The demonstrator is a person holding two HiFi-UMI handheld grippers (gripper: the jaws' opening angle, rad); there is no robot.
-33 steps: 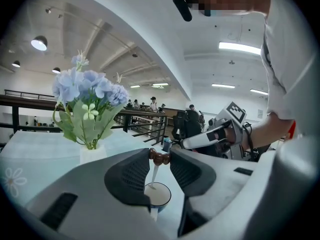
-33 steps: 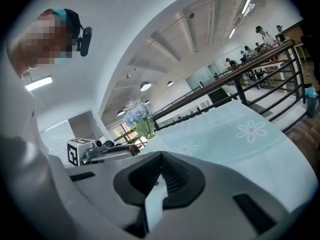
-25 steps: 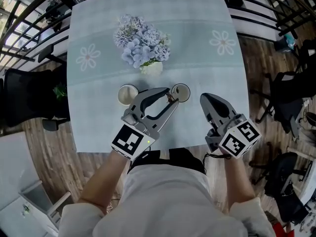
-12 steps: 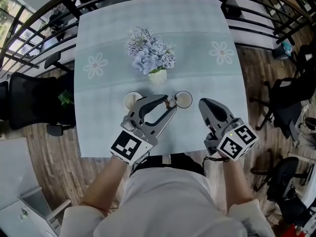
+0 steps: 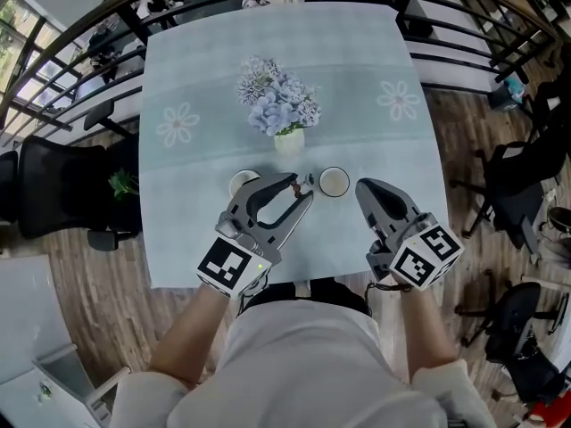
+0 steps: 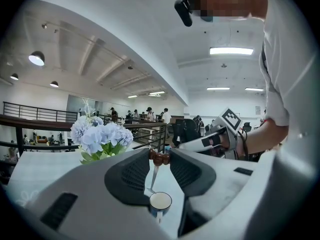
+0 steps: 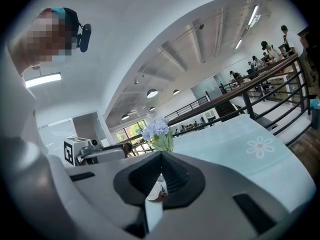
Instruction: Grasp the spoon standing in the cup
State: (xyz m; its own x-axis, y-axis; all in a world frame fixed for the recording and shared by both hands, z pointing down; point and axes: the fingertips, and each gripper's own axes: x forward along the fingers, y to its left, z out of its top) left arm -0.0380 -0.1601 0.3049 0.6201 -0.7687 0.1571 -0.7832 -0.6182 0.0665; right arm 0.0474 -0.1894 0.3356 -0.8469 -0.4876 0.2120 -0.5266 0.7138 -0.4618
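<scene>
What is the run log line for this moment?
left tongs: shut on spoon | right tongs: shut | cup: on table

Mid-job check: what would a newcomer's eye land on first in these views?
The left gripper pinches a spoon by its brown wooden handle, close to a white cup near the front edge of the light blue tablecloth. Behind them a vase of pale blue flowers stands at its middle.

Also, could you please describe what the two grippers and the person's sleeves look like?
The left gripper and right gripper are light grey shells with black textured pads lining the jaws. Each carries a white cube with black square markers. The person wears a white short-sleeved top.
</scene>
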